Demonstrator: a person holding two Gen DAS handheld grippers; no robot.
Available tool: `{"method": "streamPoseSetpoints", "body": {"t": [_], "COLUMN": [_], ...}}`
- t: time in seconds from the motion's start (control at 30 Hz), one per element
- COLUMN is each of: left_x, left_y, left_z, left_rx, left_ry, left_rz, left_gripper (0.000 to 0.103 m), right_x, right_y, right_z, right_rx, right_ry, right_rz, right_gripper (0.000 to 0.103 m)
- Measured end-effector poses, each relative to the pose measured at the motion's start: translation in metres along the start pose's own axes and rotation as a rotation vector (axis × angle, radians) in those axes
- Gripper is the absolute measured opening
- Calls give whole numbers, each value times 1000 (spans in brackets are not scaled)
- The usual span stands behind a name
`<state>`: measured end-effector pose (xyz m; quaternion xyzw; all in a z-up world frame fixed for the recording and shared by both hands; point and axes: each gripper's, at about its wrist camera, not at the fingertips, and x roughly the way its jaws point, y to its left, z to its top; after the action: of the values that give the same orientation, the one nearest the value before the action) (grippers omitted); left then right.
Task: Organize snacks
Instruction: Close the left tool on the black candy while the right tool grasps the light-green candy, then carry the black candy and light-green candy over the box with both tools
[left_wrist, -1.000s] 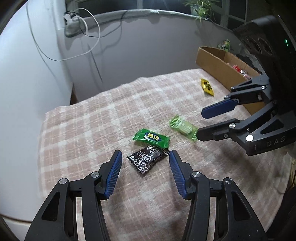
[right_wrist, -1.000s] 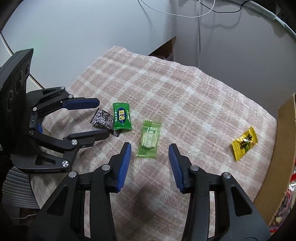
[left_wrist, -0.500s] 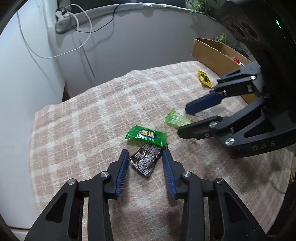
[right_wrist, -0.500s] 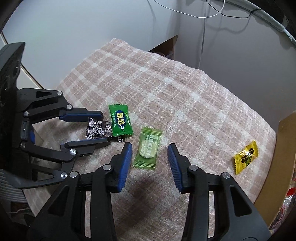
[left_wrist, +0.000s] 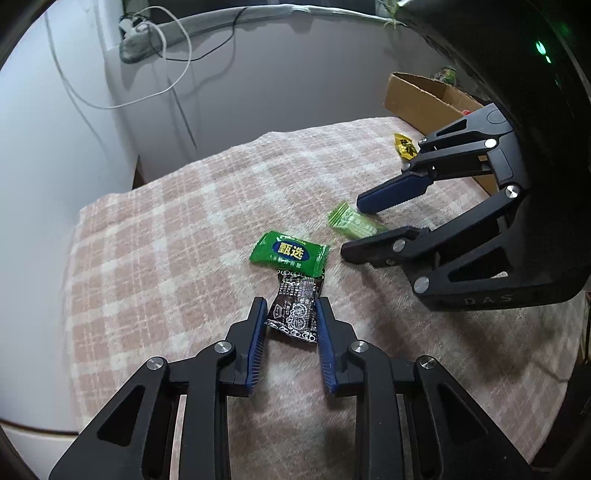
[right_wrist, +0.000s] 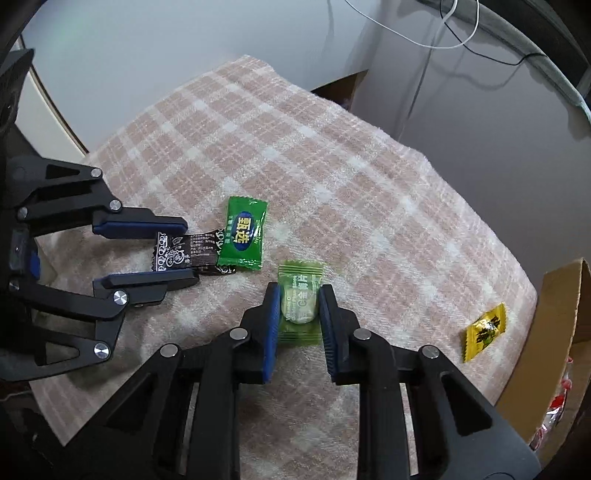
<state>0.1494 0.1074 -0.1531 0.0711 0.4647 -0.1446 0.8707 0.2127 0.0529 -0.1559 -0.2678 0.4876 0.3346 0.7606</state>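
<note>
Pink-and-cream plaid cloth (right_wrist: 332, 155) is spread over the work surface, where four wrapped sweets are laid out beside a cardboard box (right_wrist: 565, 314) at the right edge. The left gripper (left_wrist: 290, 308) is seen nearly closed around a dark brown candy wrapper (left_wrist: 295, 310), its blue pads touching the wrapper's sides; whether a firm grip is made cannot be told. The right gripper (right_wrist: 297, 295) is likewise narrowed onto a pale green tablet candy (right_wrist: 299, 299), pads against both edges. A bright green candy (left_wrist: 290, 253) is lying with its edge overlapping the far end of the brown wrapper, and a yellow candy (right_wrist: 484, 330) rests apart, near the box. Both sweets are judged ready to be lifted toward the box. Risk is seen in the overlap: the green candy could be dragged or flipped as the brown one rises. Slick wrappers may also slip from the pads, or cloth be pinched and pulled up.
</note>
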Motion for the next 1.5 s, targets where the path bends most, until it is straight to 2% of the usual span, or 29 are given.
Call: {"method": "streamPoseSetpoints", "body": {"t": [0.13,0.3,0.63,1.07,1.5], "left_x": [-5,-12,-33,-68,-76], "left_y": [2,0,-17,-75,-146], "left_z": [-4,-11,-18,14,63], "left_rx": [-27,-58,-92,-99,-43], "left_ry": [-5,-16,-72,-211,-307], "left_rz": [-6,-16,-24,-80,-148], "left_gripper": [25,25,25,25,25], "right_x": [-2,-15,-56,-137,-186], "right_y": [0,-2,-18,-54,-121], "right_z": [0,-16,-42,-94,-143], "right_rx": [19,49,123,190,296], "right_ry": [-6,-34,-133,-277,-335], "right_rz": [16,41,68,17,-59], "right_gripper": [22,21,21,21,21]}}
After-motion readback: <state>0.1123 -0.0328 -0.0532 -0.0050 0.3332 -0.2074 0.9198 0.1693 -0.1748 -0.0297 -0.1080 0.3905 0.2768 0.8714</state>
